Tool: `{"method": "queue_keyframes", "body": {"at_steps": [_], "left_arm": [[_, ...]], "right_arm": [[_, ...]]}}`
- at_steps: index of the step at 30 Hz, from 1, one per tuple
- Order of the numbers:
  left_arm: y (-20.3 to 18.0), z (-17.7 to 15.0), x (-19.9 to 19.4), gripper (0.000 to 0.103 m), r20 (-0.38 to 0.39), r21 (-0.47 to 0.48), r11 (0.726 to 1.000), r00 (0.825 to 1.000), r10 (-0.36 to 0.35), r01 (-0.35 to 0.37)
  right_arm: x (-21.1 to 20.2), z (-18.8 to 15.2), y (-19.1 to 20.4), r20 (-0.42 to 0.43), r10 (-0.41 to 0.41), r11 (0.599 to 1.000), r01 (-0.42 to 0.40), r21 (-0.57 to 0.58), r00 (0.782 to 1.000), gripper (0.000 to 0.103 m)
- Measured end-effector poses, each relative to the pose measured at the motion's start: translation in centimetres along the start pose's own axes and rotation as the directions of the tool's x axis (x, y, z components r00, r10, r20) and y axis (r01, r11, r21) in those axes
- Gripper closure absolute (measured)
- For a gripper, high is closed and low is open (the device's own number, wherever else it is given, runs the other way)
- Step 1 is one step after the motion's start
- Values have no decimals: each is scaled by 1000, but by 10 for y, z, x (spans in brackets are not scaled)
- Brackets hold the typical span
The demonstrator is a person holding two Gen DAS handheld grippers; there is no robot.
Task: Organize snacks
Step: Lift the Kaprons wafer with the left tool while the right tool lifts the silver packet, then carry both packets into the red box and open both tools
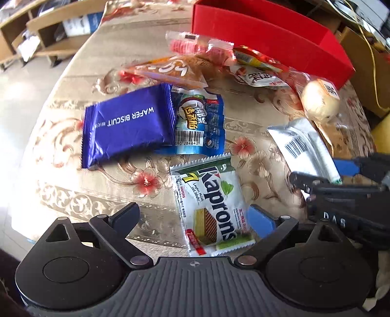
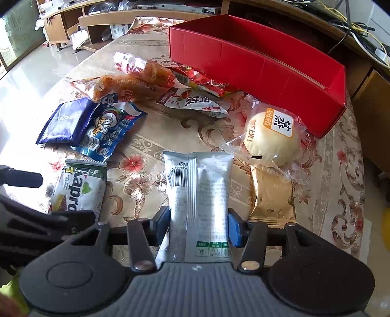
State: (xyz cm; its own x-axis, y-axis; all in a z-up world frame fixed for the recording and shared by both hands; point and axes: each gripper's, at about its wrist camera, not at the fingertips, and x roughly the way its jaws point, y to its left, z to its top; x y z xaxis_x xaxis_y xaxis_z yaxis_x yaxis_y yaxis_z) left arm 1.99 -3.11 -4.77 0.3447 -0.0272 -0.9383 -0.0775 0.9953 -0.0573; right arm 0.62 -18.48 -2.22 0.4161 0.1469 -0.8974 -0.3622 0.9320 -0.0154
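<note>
A green-and-white Kaprons wafer pack [image 1: 209, 207] lies flat on the flowered tablecloth [image 1: 121, 195]. My left gripper [image 1: 195, 217] hovers over it, open wide; its fingertips straddle the pack without pressing on it. My right gripper [image 2: 198, 226] is shut on a long silver packet [image 2: 197, 185], with a blue pad against each long edge. The left wrist view shows that packet [image 1: 302, 146] at the right, in the right gripper [image 1: 341, 174]. The open red box [image 2: 256, 65] stands at the far side of the table.
Loose snacks lie between me and the box: a blue wafer biscuit pack [image 1: 126, 124], a blue coconut pack [image 1: 202, 122], orange bags [image 2: 126, 83], a red-and-white pack [image 2: 195, 101], a wrapped bun [image 2: 270, 139] and a gold packet [image 2: 270, 195]. Wooden shelves [image 2: 102, 22] stand beyond the table.
</note>
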Motion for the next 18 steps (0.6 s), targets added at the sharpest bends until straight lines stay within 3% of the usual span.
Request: {"method": "queue_keyframes", "body": {"at_steps": [2,4,6,18], "left_arm": [[0,4,0,16,13,-13,1000,1000,-13,13],[-4,4,-2,31,32,27,1000,999,-4,3],[-9,4,-3,34,42,69,998,999,3,-5],[-16,20,-19,38,77,93,988,988,-131,124]], "right_arm": [[-1,-1,0,6,3,1000,-3,-6,1000,62],[-2,-2,-2,11,8,1000,-8,-6,1000,64],[-4,-2,-4,15,18,1000,-18,5,1000,66],[-36,-7,-14,87,55,995,-62,81,995,67]]}}
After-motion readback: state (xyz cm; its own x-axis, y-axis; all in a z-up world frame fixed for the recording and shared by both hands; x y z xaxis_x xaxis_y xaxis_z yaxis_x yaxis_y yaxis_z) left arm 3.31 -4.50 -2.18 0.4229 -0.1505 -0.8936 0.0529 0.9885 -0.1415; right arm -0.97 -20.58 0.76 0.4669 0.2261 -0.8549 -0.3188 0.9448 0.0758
